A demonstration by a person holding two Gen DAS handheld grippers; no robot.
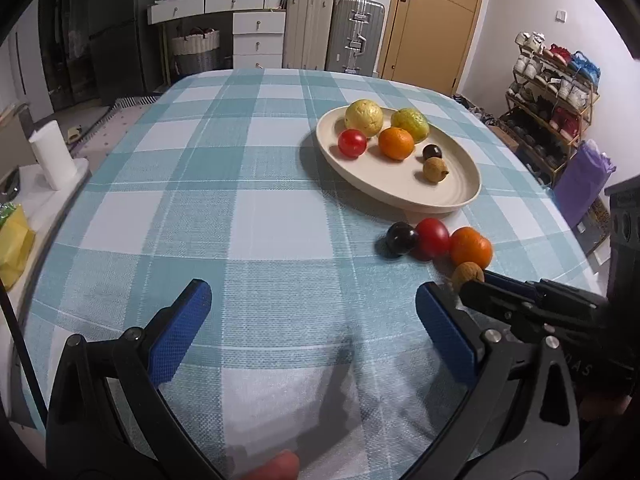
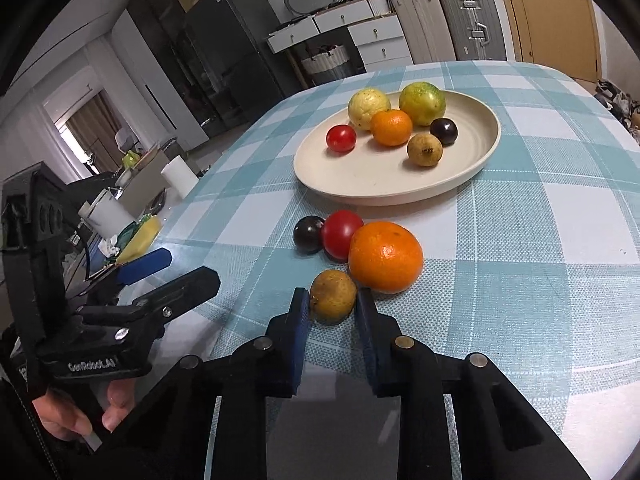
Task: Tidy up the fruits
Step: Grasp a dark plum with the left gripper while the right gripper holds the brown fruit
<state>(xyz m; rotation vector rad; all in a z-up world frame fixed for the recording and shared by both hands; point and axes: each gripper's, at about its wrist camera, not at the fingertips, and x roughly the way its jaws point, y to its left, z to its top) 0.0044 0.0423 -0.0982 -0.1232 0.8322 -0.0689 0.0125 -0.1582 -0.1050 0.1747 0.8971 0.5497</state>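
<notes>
Gripping the brown fruit (image 2: 333, 295) between its pads, right gripper (image 2: 333, 320) clenched | orange (image 2: 385, 256) touching just beyond | left gripper (image 1: 312, 320) released, empty, farther away

place: home | signs: suitcases (image 1: 334, 32), shoe rack (image 1: 554, 92), drawers (image 1: 258, 36)

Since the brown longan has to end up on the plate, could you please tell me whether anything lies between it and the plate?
Yes. The large orange, red tomato and dark plum sit on the checked tablecloth between the small brown longan, clamped by the right gripper, and the cream oval plate.
</notes>
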